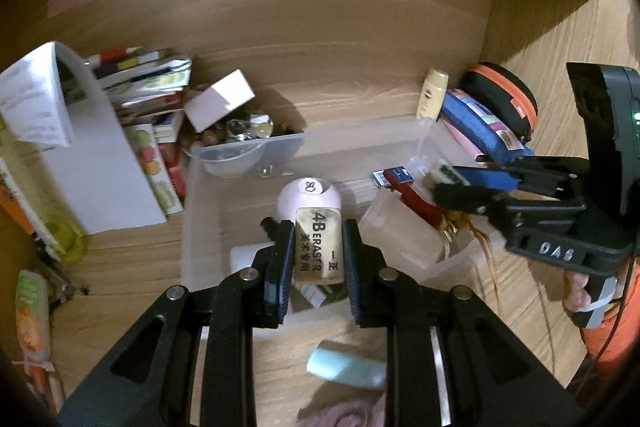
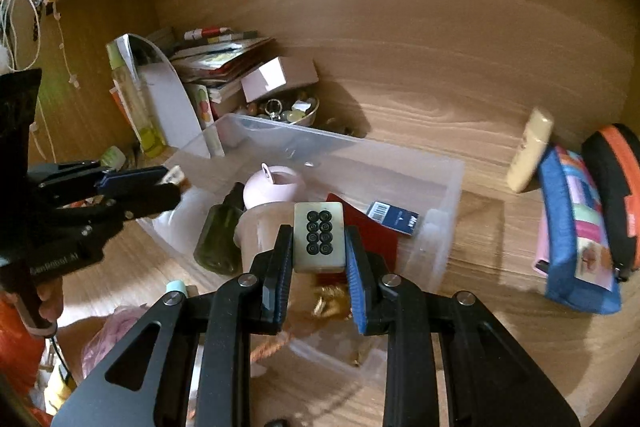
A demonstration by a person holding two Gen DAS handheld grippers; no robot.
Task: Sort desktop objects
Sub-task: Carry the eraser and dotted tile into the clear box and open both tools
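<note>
My left gripper (image 1: 318,233) is shut on a 4B eraser (image 1: 319,247) in a clear wrapper, held over the clear plastic bin (image 1: 192,195). My right gripper (image 2: 320,239) is shut on a mahjong tile (image 2: 319,241) with black circles, above the same bin (image 2: 448,195). Inside the bin lie a pink round jar (image 1: 306,197), a red card (image 2: 376,235), a small blue card (image 2: 394,217), a dark green bottle (image 2: 220,235) and a clear cup (image 1: 396,239). The right gripper (image 1: 452,183) shows at the right of the left wrist view, and the left gripper (image 2: 168,183) at the left of the right wrist view.
A stack of books (image 1: 148,95) and a white file stand (image 1: 92,163) sit at the back left, with a bowl of trinkets (image 2: 288,113) behind the bin. A cream tube (image 2: 530,151), blue pencil case (image 2: 580,231) and orange-black case (image 2: 616,183) lie to the right. A mint tube (image 1: 344,369) lies near.
</note>
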